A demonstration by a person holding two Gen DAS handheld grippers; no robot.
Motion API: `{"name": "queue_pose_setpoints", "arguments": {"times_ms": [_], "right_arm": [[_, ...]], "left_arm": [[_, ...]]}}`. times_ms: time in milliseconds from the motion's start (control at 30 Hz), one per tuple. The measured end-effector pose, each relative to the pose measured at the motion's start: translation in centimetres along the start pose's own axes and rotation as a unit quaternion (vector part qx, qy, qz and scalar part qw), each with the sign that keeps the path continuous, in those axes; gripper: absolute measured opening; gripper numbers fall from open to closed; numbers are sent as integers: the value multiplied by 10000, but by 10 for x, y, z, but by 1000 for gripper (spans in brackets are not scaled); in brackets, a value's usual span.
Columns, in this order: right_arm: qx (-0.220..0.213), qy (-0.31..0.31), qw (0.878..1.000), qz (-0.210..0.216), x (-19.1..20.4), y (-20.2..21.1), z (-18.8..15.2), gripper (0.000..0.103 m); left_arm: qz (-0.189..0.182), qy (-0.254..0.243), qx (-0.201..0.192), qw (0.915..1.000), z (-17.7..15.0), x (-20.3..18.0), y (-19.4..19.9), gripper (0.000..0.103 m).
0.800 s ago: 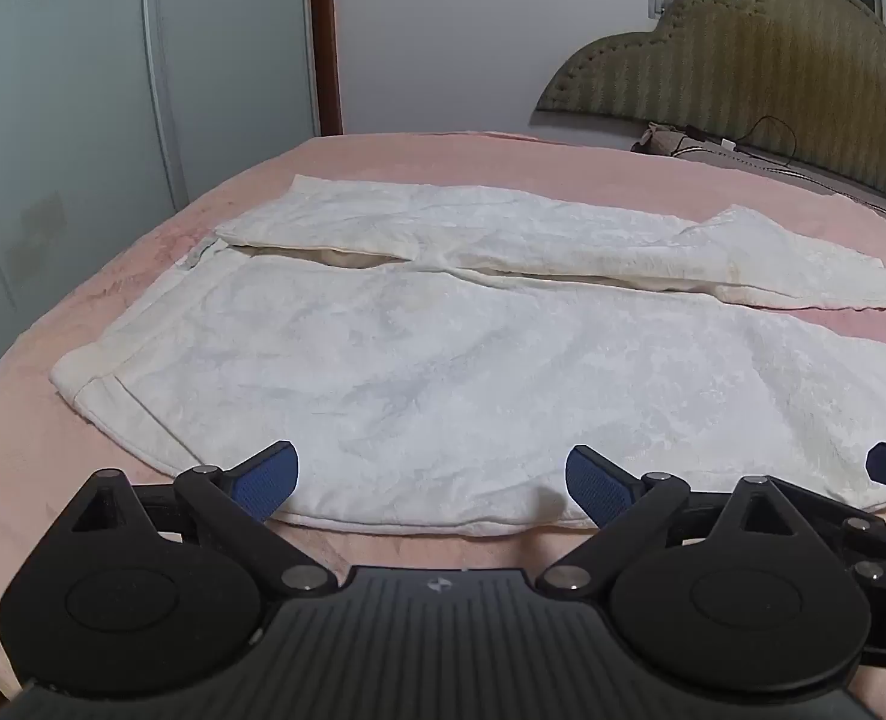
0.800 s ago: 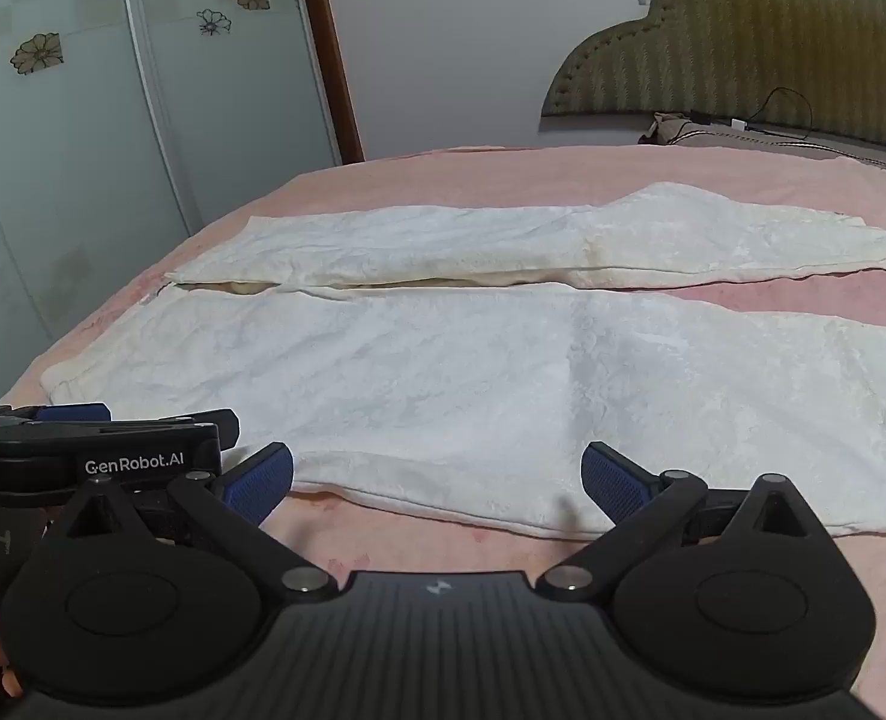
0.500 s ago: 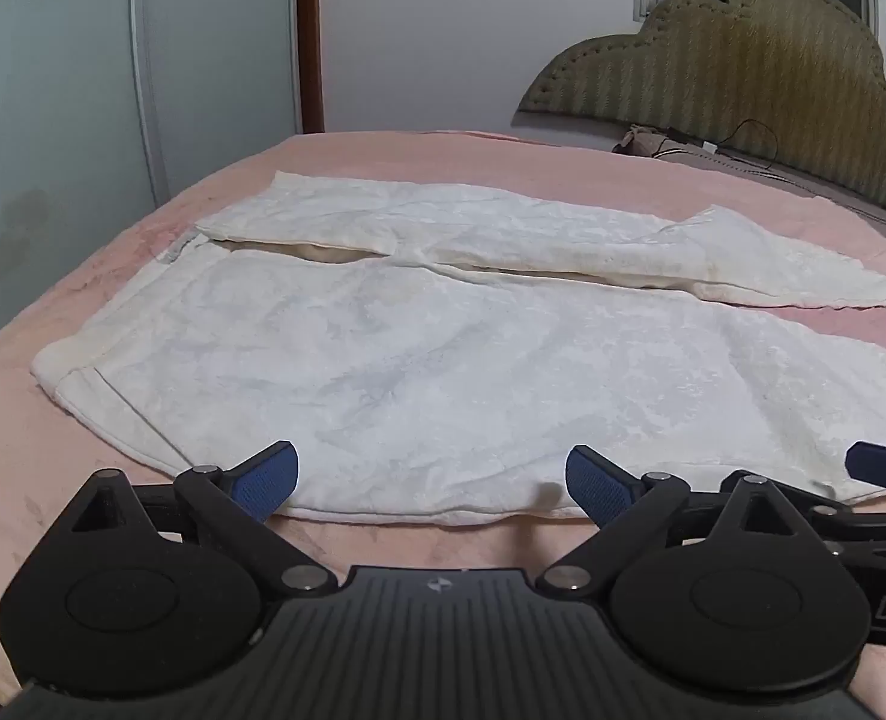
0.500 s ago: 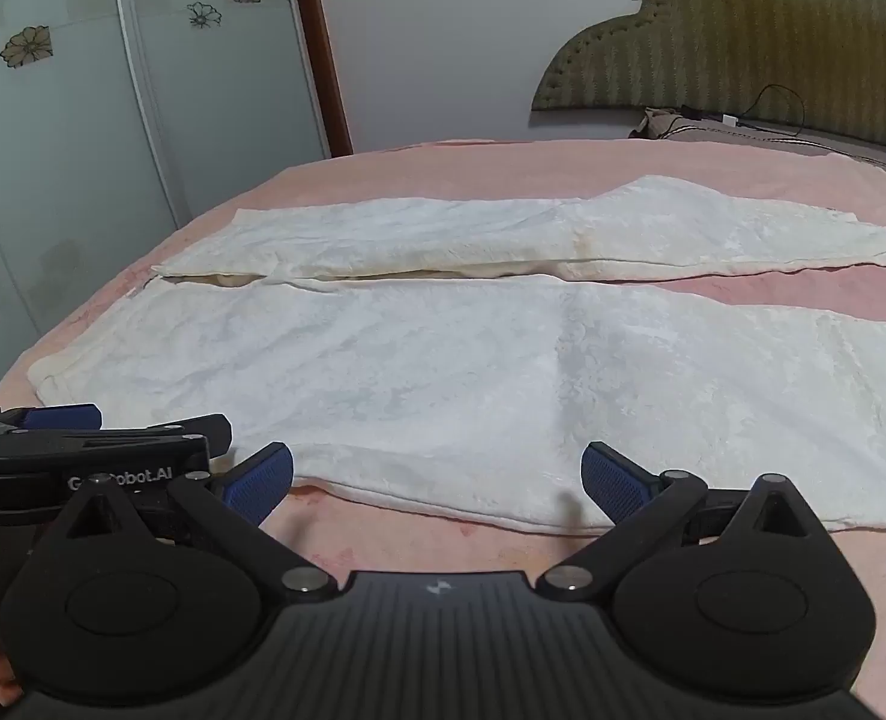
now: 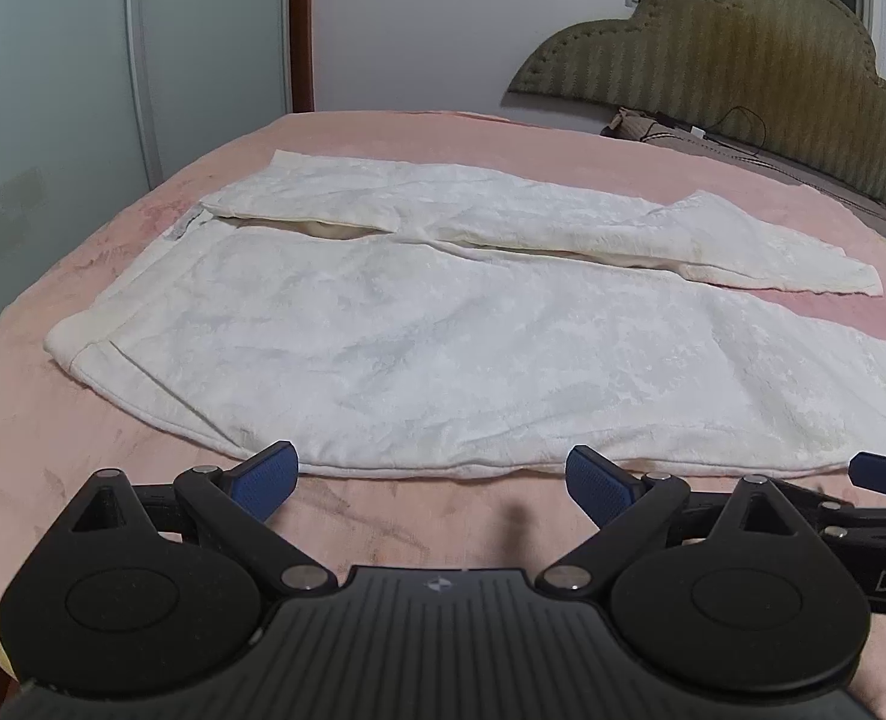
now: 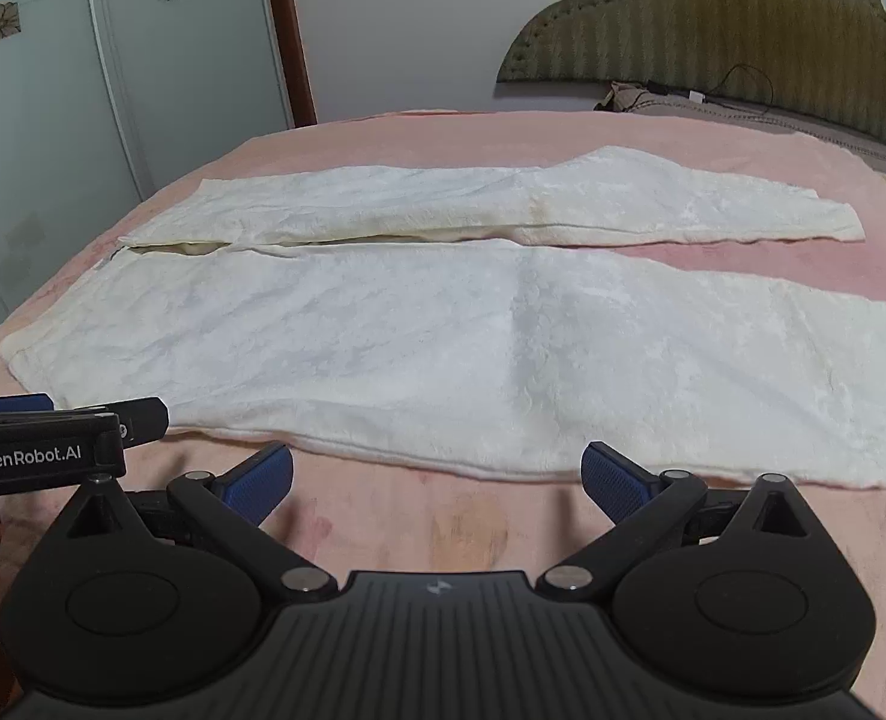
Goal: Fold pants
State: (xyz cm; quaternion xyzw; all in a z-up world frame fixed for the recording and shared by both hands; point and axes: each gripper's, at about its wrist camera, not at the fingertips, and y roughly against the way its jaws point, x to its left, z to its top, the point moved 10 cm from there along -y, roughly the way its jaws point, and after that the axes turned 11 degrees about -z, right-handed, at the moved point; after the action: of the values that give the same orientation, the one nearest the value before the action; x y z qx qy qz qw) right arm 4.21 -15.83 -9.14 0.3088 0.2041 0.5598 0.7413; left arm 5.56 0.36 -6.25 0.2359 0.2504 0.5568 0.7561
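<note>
Just beyond both tools, pants (image 5: 419, 354) flat

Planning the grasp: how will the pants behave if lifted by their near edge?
The pants lie limp and flat, so they would probably drape and sag. The fabric looks thin, so likely light. The bedspread looks fuzzy, so they may drag rather than slide.

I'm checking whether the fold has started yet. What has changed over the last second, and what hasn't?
Only the cameras' views shifted: the white pants sit slightly lower and closer in both, so both grippers eased forward a little. Nothing was taken hold of or let go. The left gripper and right gripper stay open, just short of the near edge, and the pants still lie flat on the pink bedspread, both legs spread.
</note>
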Motion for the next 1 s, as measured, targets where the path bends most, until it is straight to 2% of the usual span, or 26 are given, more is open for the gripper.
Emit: {"name": "queue_pose_setpoints", "arguments": {"times_ms": [167,300,533,1000], "right_arm": [[114,-18,9999,-13,2,-3,-2,103],[128,3,9999,16,3,-2,-3,103],[114,-1,9999,39,3,-2,-5,103],[102,-20,9998,166,9,0,-6,103]], "left_arm": [[86,-194,105,9997,-4,-4,-3,98],[1,-51,136,9999,-7,-3,-3,98],[111,43,129,9998,-8,2,-1,98],[8,59,72,10000,-8,2,-1,98]]}}
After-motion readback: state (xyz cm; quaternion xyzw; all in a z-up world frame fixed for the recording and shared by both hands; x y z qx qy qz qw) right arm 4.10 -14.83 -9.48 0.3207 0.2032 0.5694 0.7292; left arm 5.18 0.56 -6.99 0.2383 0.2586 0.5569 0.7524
